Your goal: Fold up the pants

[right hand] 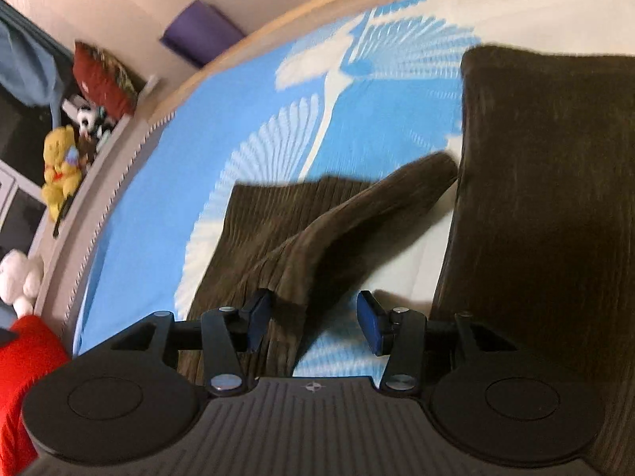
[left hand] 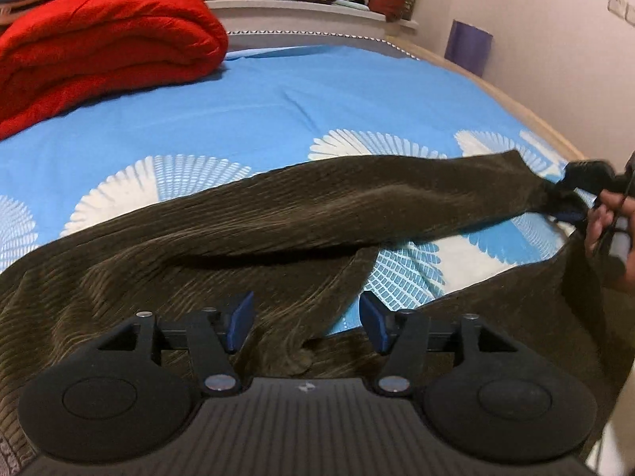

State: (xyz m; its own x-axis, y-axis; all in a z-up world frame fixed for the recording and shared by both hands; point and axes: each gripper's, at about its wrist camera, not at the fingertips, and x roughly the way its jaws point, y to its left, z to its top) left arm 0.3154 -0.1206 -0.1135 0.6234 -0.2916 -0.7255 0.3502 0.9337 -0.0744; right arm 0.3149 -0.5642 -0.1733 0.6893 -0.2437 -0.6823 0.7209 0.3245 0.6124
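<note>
Pants (left hand: 278, 214) spread on bed (left hand: 258, 99), legs splayed apart. Left hand-held gripper (left hand: 305, 323) jaws apart over crotch; right hand-held gripper (right hand: 313, 323) jaws apart at hem. Risk: limp corduroy bunches, legs misalign.

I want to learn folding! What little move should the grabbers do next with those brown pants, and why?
Probably close the right gripper on the leg end. Its fingers stand open with that brown fabric lying between them, and the other leg lies flat alongside, so a pinch would likely let this leg be carried over onto it.
</note>
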